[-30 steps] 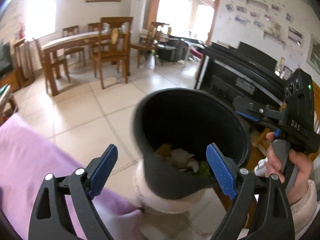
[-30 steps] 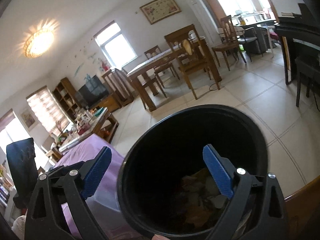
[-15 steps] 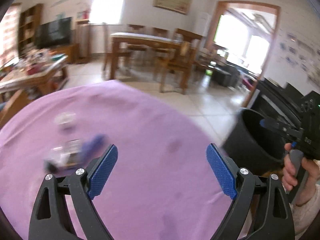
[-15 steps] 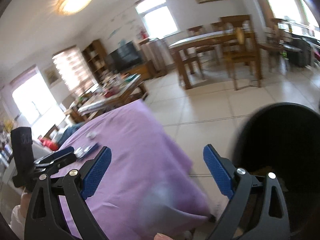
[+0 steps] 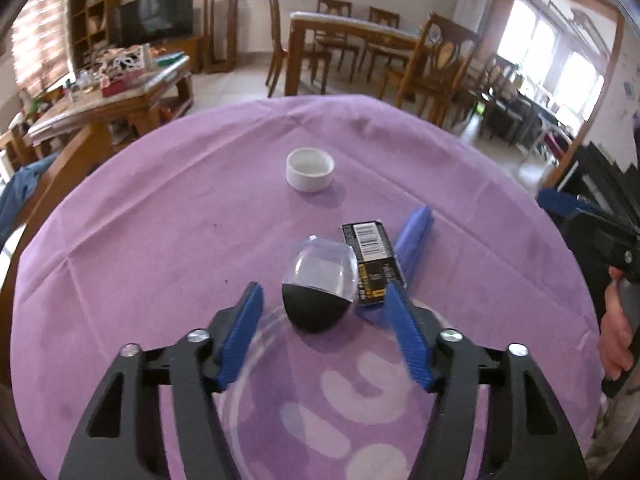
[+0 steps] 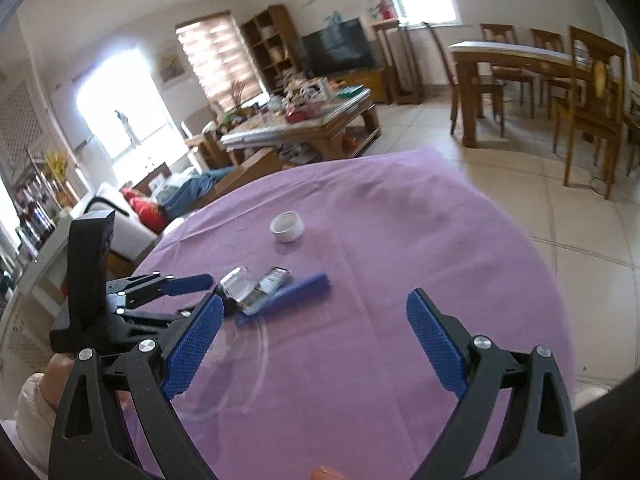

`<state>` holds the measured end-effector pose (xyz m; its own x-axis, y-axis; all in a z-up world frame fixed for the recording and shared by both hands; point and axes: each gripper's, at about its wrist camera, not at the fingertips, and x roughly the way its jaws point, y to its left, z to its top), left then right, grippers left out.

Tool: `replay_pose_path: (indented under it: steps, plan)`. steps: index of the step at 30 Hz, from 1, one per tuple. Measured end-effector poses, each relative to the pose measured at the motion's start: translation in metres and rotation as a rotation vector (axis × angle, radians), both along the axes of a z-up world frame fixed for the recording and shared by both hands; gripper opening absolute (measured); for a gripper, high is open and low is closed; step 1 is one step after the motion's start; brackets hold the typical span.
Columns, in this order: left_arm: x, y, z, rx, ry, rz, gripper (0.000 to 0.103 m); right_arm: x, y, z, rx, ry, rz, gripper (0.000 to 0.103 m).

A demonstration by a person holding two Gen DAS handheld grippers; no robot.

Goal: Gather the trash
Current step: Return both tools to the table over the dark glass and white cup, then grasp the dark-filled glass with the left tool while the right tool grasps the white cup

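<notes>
Around me is a bright living and dining room with pale walls and a beige tiled floor. A wooden dining table with matching chairs stands ahead. A dark television sits beside wooden shelves, near a cluttered coffee table. Daylight pours through windows, one with striped blinds.

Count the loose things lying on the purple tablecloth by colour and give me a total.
White: 1, the small white cup
Clear with a black end: 1, the clear container
Black and yellow: 1, the barcoded packet
Blue: 1, the blue piece
Total: 4
</notes>
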<state>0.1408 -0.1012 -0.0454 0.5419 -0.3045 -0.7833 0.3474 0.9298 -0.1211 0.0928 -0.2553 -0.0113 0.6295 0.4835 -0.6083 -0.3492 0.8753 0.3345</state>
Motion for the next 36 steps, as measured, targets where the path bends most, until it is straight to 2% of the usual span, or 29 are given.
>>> replay_pose_path:
  steps: [4, 6, 9, 11, 14, 17, 21, 23, 25, 28, 36]
  plan:
    - [0.015, 0.005, -0.003, -0.003, -0.010, -0.010, 0.041, 0.020, 0.024, -0.003, -0.043, 0.025, 0.042, 0.092]
    - [0.023, 0.007, -0.005, -0.022, -0.013, -0.012, 0.041, 0.029, 0.036, -0.004, -0.075, 0.025, 0.055, 0.092]
    - [0.012, 0.000, -0.008, -0.027, -0.020, -0.009, 0.040, 0.046, 0.054, -0.005, -0.131, 0.025, 0.071, 0.091]
    - [0.009, 0.005, -0.007, -0.044, -0.023, 0.021, 0.040, 0.059, 0.070, -0.009, -0.168, 0.028, 0.083, 0.086]
    - [0.007, 0.025, -0.006, -0.097, -0.025, 0.087, 0.040, 0.078, 0.088, -0.015, -0.215, 0.042, 0.095, 0.084]
    - [0.008, 0.040, -0.007, -0.135, -0.013, 0.129, 0.040, 0.095, 0.108, -0.023, -0.258, 0.061, 0.119, 0.073]
    - [0.007, 0.045, -0.007, -0.137, -0.021, 0.146, 0.040, 0.108, 0.125, -0.034, -0.318, 0.081, 0.129, 0.063]
    - [0.005, 0.044, -0.006, -0.135, -0.024, 0.145, 0.040, 0.107, 0.130, -0.034, -0.356, 0.055, 0.126, 0.044]
    - [0.004, 0.041, -0.005, -0.135, -0.025, 0.142, 0.040, 0.107, 0.130, -0.032, -0.355, 0.051, 0.140, 0.036]
    - [0.002, 0.039, -0.004, -0.136, -0.028, 0.136, 0.040, 0.107, 0.125, -0.032, -0.352, 0.055, 0.129, 0.036]
    - [-0.001, 0.039, 0.001, -0.204, -0.077, 0.083, 0.040, 0.080, 0.083, 0.000, -0.190, 0.020, 0.077, 0.036]
